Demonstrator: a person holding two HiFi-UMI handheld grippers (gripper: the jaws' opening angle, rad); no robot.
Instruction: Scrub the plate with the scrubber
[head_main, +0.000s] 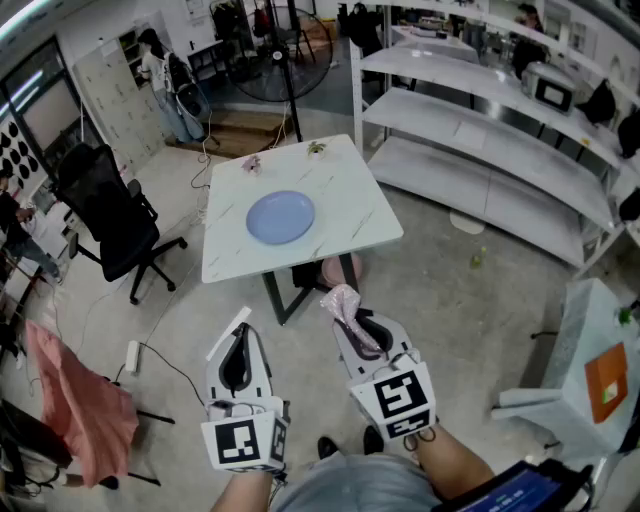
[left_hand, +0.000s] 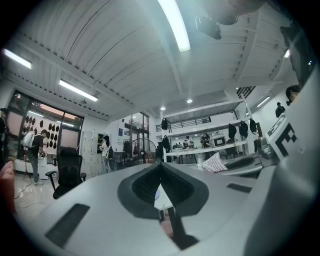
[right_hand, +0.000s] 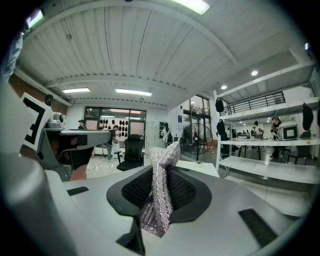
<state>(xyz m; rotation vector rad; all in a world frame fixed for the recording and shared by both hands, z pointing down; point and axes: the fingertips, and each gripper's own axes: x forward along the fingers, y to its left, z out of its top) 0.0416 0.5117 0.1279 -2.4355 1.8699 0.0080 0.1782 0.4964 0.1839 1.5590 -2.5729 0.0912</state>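
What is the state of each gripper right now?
Left gripper: closed, nothing in it.
Right gripper: closed on the silvery mesh scrubber.

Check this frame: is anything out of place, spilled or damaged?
Nothing stands out. The plate lies flat on the table, nothing spilled; the scrubber is pinched in the right gripper, the left gripper shut and empty.

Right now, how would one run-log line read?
left gripper: shut, empty | right gripper: shut on scrubber | plate: on table, untouched

Three cameras, one workshop table (head_main: 345, 205).
Head view looks steeply down from afar; both gripper views face it level.
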